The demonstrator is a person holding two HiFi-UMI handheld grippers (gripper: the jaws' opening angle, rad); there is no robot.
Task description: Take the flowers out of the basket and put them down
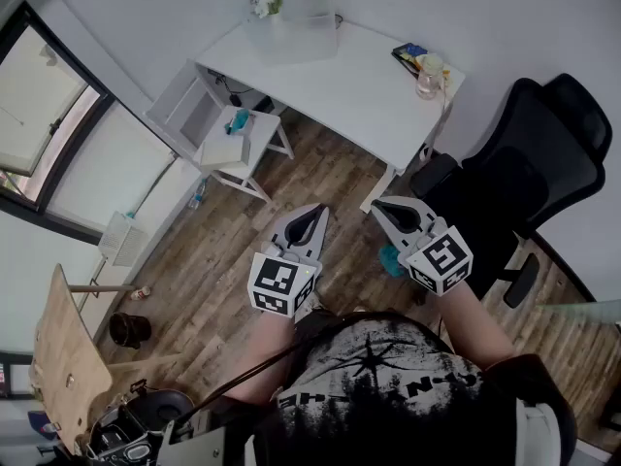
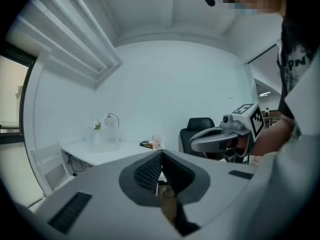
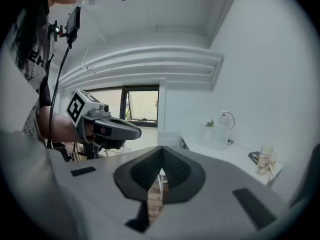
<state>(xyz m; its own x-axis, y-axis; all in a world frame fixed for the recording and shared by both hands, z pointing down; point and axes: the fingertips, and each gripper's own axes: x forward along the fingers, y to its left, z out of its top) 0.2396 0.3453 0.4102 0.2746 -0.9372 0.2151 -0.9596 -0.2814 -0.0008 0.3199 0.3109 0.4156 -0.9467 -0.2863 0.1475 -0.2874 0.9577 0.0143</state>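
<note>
Far end of the white counter [image 1: 359, 85], by the wall: small white-and-green flowers [image 1: 264, 3] stick up at the left edge of a pale, translucent boxy basket [image 1: 296, 27]. Too small to tell how the stems sit inside it. Nothing has been lifted out, and no flowers lie on the counter top.

Both tools are well apart from that spot. The person stands on the brown wood-plank floor [image 1: 320, 178], near side of the counter, arms forward. The left gripper [image 1: 315, 210] is clenched, pads meeting at the tip, nothing between them. The right gripper [image 1: 380, 205] is also clenched and empty; its own view shows the ribbed pads together and only floor beyond. Both point roughly level toward the counter, side by side, not touching.

Other stuff: a clear glass jar [image 1: 428, 76] at the counter's right end and a black mesh office chair [image 1: 524, 163] on the right.

Progress judgement: task not started. All left to do: approach, open a gripper, grasp the stems, lift them clear of the basket, set them on the counter.
</note>
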